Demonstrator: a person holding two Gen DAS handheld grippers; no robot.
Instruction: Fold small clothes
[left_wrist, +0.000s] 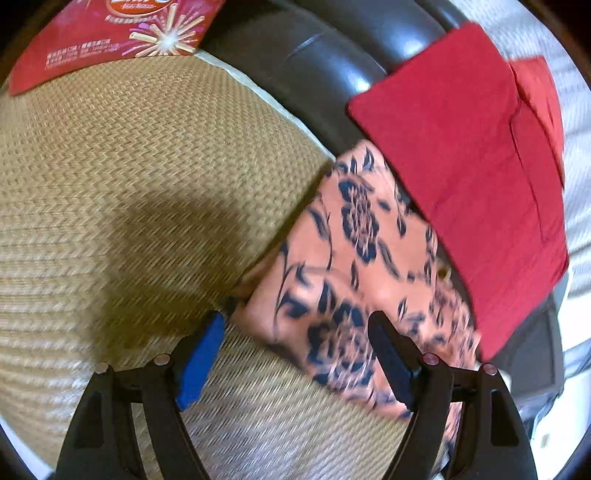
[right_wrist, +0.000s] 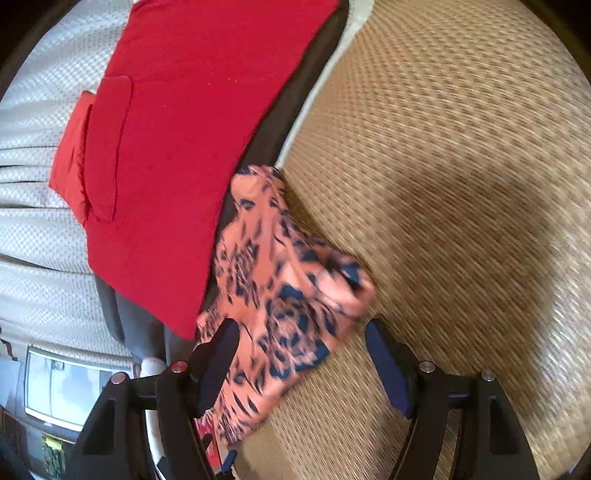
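A small salmon-pink garment with dark blue flowers (left_wrist: 354, 273) lies folded at the edge of a woven straw mat (left_wrist: 140, 184). My left gripper (left_wrist: 295, 332) is open just above its near end, the fingers apart and empty. In the right wrist view the same garment (right_wrist: 284, 295) lies between mat (right_wrist: 461, 184) and a red folded cloth (right_wrist: 177, 147). My right gripper (right_wrist: 301, 336) is open over the garment's near part, holding nothing. Both views are motion-blurred.
The red folded cloth (left_wrist: 469, 177) rests on a dark rounded leather edge (left_wrist: 314, 70) beside the mat. A red printed box (left_wrist: 110, 33) lies at the mat's far side. White textured fabric (right_wrist: 40, 258) lies beyond the red cloth.
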